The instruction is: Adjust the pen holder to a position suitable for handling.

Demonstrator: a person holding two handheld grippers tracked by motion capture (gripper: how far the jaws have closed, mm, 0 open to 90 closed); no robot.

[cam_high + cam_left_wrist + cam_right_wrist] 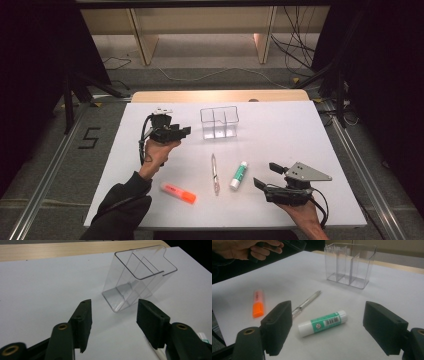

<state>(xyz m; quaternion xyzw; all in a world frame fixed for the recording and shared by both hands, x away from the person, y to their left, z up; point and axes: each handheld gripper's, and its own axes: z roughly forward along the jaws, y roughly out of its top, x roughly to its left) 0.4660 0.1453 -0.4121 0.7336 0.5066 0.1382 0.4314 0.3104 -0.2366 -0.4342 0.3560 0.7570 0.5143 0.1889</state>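
A clear plastic organizer [219, 121] with three compartments stands upright at the back middle of the white table [285, 135]. My left gripper [184, 131] hovers just left of it, held in a hand, jaws open with nothing between them; the left gripper view has the organizer [136, 277] straight ahead of the left gripper [114, 302]. A clear pen [215, 173], a green-and-white glue stick [239, 175] and an orange highlighter [178, 192] lie toward the front. My right gripper [266, 176] rests open at the front right, facing the glue stick [323, 322], with pen [307, 303] and highlighter [258, 303] beyond.
A wooden strip [220, 96] borders the table's far edge. Metal rails [45, 190] run along both sides on the floor, with cables [295, 50] and shelf legs behind. A "5" [89, 138] is marked on the floor at the left.
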